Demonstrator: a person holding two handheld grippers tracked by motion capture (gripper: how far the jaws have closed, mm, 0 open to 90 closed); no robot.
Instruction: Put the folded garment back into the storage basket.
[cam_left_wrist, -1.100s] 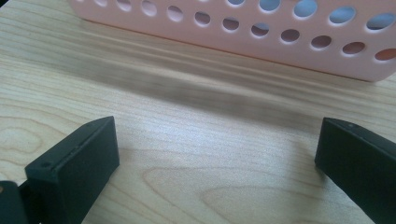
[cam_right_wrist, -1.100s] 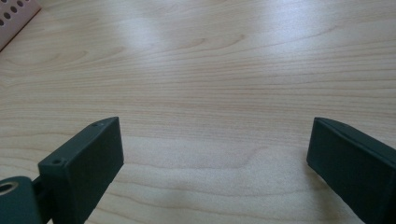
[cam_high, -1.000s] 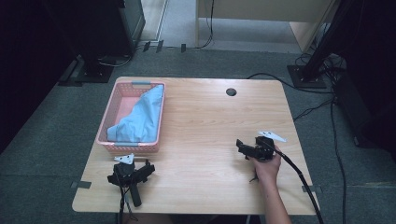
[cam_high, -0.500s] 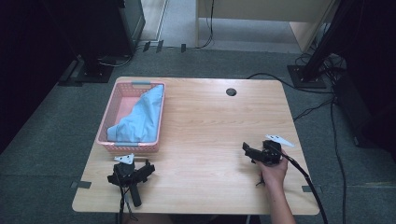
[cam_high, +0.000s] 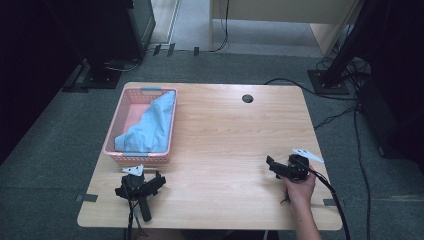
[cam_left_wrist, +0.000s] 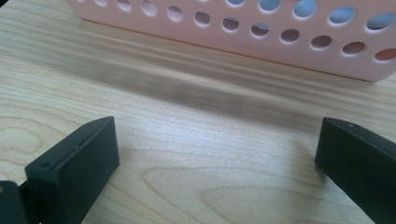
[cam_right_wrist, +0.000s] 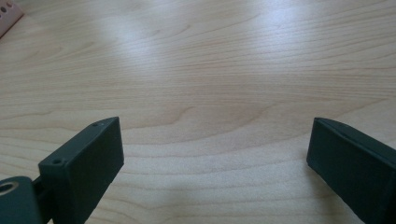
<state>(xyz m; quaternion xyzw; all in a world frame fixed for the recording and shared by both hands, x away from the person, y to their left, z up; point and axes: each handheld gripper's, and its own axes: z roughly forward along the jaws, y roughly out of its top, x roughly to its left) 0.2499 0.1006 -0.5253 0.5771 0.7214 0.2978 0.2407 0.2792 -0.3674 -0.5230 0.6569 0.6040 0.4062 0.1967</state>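
Wooden worktop (cam_high: 220, 135) lies bare at centre; right gripper (cam_high: 278, 167), fingers spread empty, has drawn back toward five o'clock, well apart from the basket (cam_high: 120, 145). Left gripper (cam_high: 140, 186) rests released.

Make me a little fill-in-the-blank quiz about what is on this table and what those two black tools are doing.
1. The light blue cloth lies inside the ____ basket.
2. The left hand-held gripper lies on the table with no ____ holding it.
3. The jaws of the right hand-held gripper stand ____, with bare wood between them.
4. The basket stands on the table's ____ side.

Missing words: pink; hand; open; left
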